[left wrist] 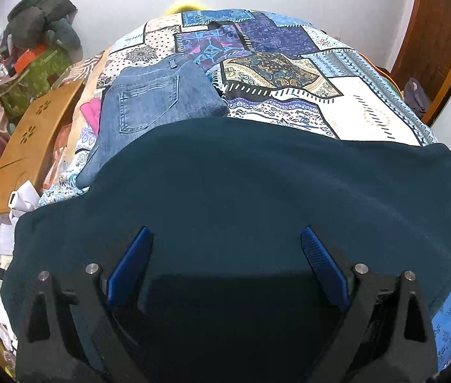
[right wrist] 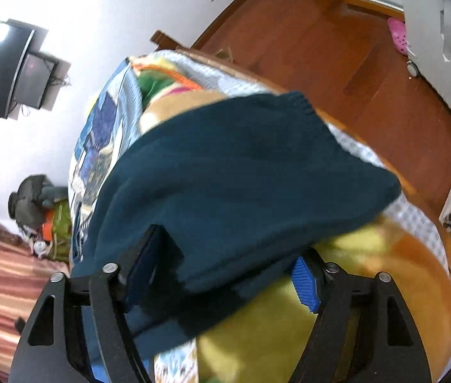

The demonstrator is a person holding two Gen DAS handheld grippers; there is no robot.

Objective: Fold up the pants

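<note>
The knit pants (left wrist: 241, 191) lie spread across the near part of the bed (left wrist: 369, 102), with folded jeans (left wrist: 149, 108) beyond them to the left.

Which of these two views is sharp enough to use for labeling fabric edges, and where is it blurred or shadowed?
Left wrist view: sharp; the dark teal pants and folded jeans read clearly, with shadow between the left gripper fingers. Right wrist view: smeared with motion blur, the pants' near edge by the right gripper ragged. Both bend at the fisheye rim.
</note>
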